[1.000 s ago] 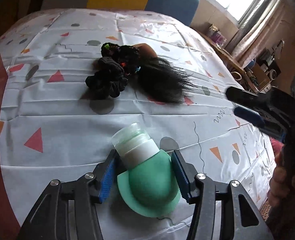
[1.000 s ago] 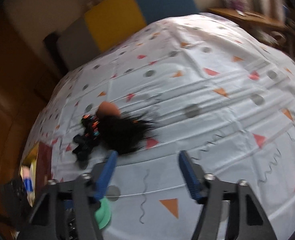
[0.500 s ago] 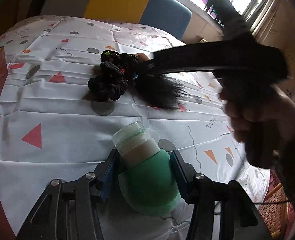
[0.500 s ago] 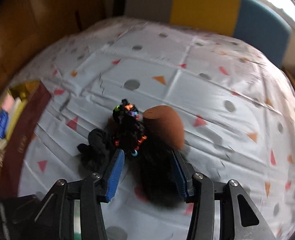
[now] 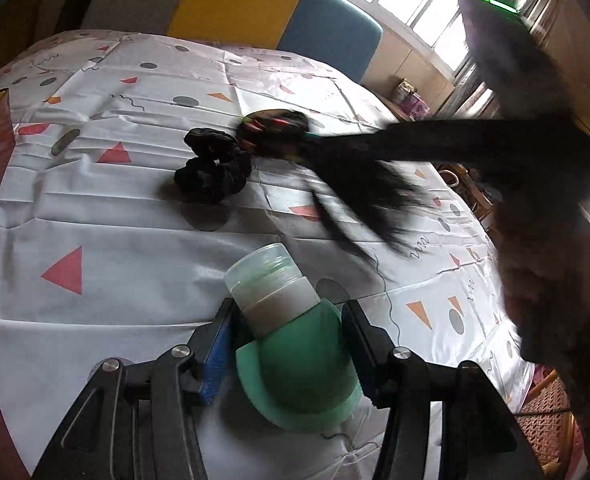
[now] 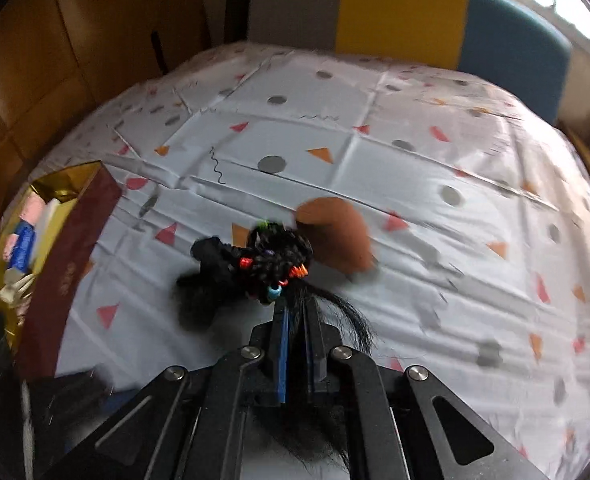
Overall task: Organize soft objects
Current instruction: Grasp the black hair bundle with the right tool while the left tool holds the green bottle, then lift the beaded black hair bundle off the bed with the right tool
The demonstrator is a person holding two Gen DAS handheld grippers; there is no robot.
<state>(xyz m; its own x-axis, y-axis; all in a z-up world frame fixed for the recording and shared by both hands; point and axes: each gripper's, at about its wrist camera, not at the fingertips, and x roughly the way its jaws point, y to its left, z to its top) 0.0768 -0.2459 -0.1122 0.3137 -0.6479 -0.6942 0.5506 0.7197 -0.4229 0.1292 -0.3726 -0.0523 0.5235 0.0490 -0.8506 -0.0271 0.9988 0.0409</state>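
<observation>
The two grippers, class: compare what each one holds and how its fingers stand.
The left gripper holds a green squeeze bottle, fingers set wide around its body; the right gripper pinches a black hairpiece, fingers almost together. The bottle is smooth and firm-looking with a pale cap; the hairpiece is loose strands with coloured beads. Both are shut on their load above the patterned tablecloth.

The tablecloth [image 5: 143, 240] is a thin, slightly shiny sheet, creased along its folds, probably plastic. The green squeeze bottle [image 5: 295, 364] looks like soft matt silicone, its cap [image 5: 263, 268] cloudy translucent plastic. The scrunchie [image 5: 211, 168] is crinkled black cloth. The hairpiece [image 6: 279, 260] is coarse dark hair with glossy coloured beads. Both grippers, left gripper [image 5: 287, 344] and right gripper [image 6: 295, 340], are matt black plastic with bright metal screws. The box [image 6: 67, 248] has a matt maroon wall and gold foil lining.
</observation>
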